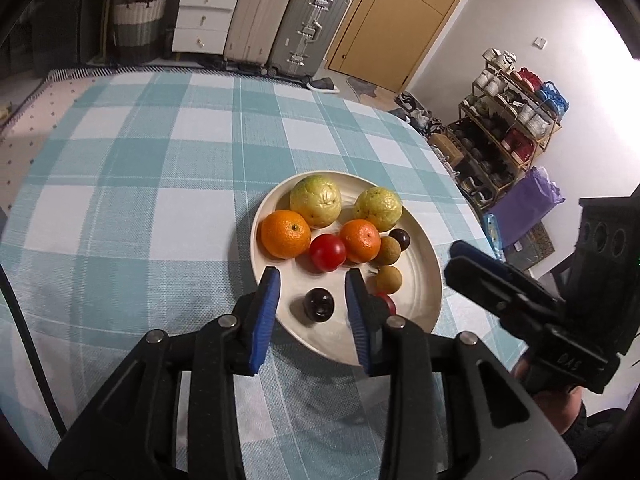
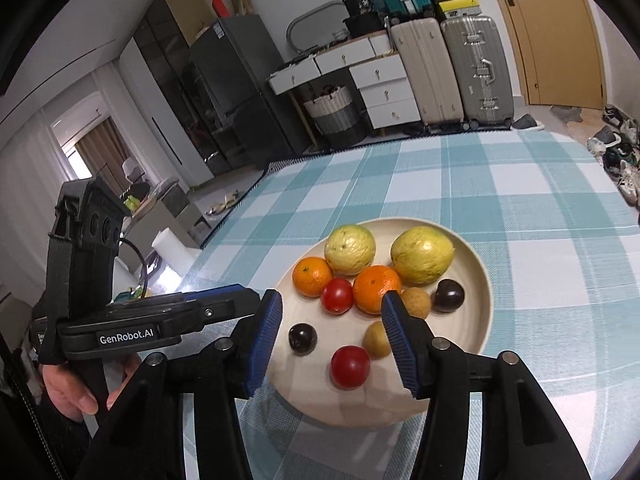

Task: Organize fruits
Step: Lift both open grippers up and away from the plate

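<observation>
- Sitting together on one round cream ceramic plate (image 2: 478,320), all the fruit is already gathered: two knobbly yellow-green guavas (image 2: 350,249) at the far side, two oranges (image 2: 376,288), two red tomatoes (image 2: 349,366), two small tan longans (image 2: 377,339) and two dark purple plums (image 2: 303,338).
- Plate rests on the bench under a teal-and-white checked tablecloth (image 1: 132,184), toward its right side as the left wrist view frames it.
- Left gripper (image 1: 312,286) hangs over the near part of the plate, jaws spread wide and holding nothing; the near dark plum (image 1: 319,303) lies between the blue pads.
- Right gripper (image 2: 330,308) also gapes wide and empty, above the near rim.
- Risk: small round fruit on a smooth glazed surface. A pad nudging one side first would likely send the plum or near tomato rolling, possibly over the low rim.
- Risk: the fruits touch in a cluster; closing on one could knock its neighbour.
- Risk: soft skins. Squeezing the tomato or plum hard would probably bruise or split it.
- Risk: both grippers crowd the same plate; they look near enough to collide.
- Risk: pressing on the plate's edge might tip it or drag the cloth.
</observation>
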Motion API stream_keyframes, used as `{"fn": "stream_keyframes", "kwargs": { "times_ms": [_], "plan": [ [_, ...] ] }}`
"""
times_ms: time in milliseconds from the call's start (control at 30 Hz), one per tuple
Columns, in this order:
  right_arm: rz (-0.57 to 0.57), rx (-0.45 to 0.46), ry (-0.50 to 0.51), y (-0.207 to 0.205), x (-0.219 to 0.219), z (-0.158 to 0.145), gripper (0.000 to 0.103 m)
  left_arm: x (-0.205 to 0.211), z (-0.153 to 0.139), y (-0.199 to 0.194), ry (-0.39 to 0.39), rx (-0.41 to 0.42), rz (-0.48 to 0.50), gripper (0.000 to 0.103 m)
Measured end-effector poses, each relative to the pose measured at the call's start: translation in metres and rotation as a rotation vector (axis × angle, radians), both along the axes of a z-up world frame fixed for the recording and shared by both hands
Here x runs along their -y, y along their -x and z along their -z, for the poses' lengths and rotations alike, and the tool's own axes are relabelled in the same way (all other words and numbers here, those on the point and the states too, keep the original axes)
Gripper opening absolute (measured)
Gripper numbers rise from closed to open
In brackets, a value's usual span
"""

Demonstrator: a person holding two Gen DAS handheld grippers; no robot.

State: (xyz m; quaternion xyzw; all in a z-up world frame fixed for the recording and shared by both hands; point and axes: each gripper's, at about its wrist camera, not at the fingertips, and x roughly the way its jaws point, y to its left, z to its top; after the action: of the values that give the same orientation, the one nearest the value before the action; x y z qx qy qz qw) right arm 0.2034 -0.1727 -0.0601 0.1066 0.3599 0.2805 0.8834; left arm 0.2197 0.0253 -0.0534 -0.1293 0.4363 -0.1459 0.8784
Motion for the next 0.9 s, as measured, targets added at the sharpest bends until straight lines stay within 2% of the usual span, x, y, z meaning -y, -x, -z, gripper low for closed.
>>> {"fn": "stream_keyframes", "kwargs": {
  "times_ms": [67, 133, 200, 367, 500, 600, 667, 733, 900],
  "plan": [
    [0.016, 0.017, -0.005, 0.005, 0.003, -0.005, 0.062, 0.002, -0.007, 0.006, -0.017, 0.020, -0.004, 0.032],
    [0.023, 0.040, -0.013, 0.012, 0.006, -0.012, 0.063, 0.004, -0.014, 0.011, -0.029, 0.036, -0.010, 0.038],
    [0.032, 0.063, -0.015, 0.018, 0.008, -0.018, 0.065, 0.007, -0.021, 0.018, -0.038, 0.058, -0.014, 0.040],
    [0.068, 0.122, -0.040, 0.033, 0.017, -0.032, 0.081, 0.014, -0.034, 0.032, -0.081, 0.093, -0.026, 0.043],
    [0.092, 0.159, -0.059, 0.044, 0.024, -0.042, 0.087, 0.016, -0.045, 0.045, -0.111, 0.137, -0.060, 0.065],
    [0.106, 0.185, -0.067, 0.053, 0.029, -0.048, 0.091, 0.015, -0.054, 0.057, -0.120, 0.192, -0.082, 0.068],
    [0.113, 0.193, -0.069, 0.058, 0.031, -0.050, 0.099, 0.015, -0.060, 0.063, -0.134, 0.214, -0.092, 0.072],
    [0.116, 0.205, -0.081, 0.063, 0.034, -0.052, 0.099, 0.016, -0.065, 0.070, -0.148, 0.240, -0.104, 0.081],
    [0.126, 0.257, -0.095, 0.078, 0.038, -0.059, 0.101, 0.015, -0.076, 0.087, -0.156, 0.294, -0.135, 0.085]
  ]
}}
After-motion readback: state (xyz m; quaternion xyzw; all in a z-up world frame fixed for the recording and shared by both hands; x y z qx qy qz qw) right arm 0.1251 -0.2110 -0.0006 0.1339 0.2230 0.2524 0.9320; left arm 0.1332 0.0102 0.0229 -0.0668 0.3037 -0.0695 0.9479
